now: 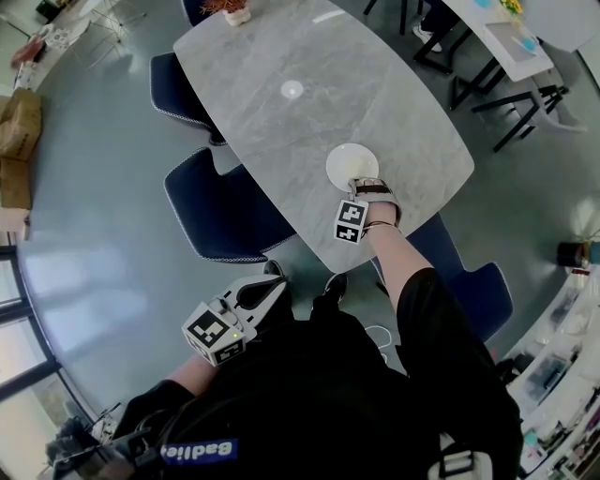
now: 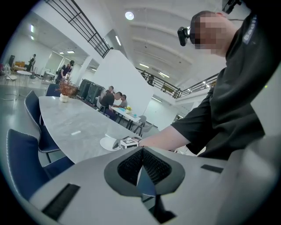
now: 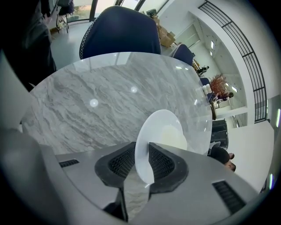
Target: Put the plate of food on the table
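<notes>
Within the parted right claw sits the white plate.

L hand-held gripper by torso, jaws together; R hand-held gripper, arm outstretched, jaws apart

Grey oval marble-topped table, head view: white round plate on the top toward its 5 o'clock end. Small potted plant on the 12 o'clock end, well apart from the plate. First dark blue upholstered chair just beside the table's 8 o'clock side, second chair at its 10 o'clock side, third chair at its 5 o'clock corner. Right gripper at the plate's 6 o'clock edge, rim between its parted jaws; left gripper off the table at the plate's 7 o'clock; brown cardboard boxes at 9 o'clock, well apart from the table.
</notes>
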The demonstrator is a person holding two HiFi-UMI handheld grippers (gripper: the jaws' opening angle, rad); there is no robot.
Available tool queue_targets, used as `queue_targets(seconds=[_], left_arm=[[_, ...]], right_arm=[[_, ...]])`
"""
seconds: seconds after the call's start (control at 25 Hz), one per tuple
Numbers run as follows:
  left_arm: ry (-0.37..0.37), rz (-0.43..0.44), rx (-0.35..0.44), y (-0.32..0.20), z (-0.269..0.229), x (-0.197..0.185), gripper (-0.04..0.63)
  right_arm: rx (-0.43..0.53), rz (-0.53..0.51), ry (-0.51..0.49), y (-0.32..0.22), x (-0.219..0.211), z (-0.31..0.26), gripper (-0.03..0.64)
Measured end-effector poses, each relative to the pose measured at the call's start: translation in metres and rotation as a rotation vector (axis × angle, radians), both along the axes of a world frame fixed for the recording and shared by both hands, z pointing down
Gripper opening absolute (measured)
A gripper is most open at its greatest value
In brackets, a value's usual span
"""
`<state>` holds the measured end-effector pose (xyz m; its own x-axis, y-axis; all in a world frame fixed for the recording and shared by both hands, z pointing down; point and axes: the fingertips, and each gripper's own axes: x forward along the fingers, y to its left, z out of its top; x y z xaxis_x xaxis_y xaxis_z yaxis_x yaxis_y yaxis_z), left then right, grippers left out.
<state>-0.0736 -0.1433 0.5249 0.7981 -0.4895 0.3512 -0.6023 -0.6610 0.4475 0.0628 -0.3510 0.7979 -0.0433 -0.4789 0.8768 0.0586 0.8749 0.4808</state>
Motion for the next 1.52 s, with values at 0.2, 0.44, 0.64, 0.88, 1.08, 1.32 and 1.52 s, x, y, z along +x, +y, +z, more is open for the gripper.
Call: queue_targets(seconds=[0.2,0.44,0.64,0.88,1.08,1.32,1.52], left_arm=[[0.019,-0.013,0.000,-0.001,-0.002,-0.001,0.006],[0.025,-0.014,0.004,0.000,-0.002,-0.002,0.008],[0.027,-0.004,0.018,-0.001,-0.006,-0.003,0.008],[0.036,0.009,0.029,-0.003,-0.012,0.002,0.008],[0.030,0.038,0.070,-0.005,-0.019,0.008,0.008],[0.043,0.043,0.108,-0.010,-0.034,0.013,0.008],[0.063,0.081,0.148,-0.009,-0.046,0.026,0.008]], right_arm=[[-0.054,0.038,-0.020,0.001,0.000,-0.001,0.086],[-0.141,0.052,-0.024,0.006,-0.001,-0.002,0.118],[-0.149,0.049,-0.019,0.009,-0.001,-0.006,0.126],[-0.074,0.046,-0.045,0.015,-0.008,-0.019,0.126],[-0.040,0.088,-0.074,0.025,-0.005,-0.034,0.126],[-0.041,0.246,-0.209,0.051,0.004,-0.065,0.126],[-0.077,0.399,-0.356,0.083,0.008,-0.084,0.124]])
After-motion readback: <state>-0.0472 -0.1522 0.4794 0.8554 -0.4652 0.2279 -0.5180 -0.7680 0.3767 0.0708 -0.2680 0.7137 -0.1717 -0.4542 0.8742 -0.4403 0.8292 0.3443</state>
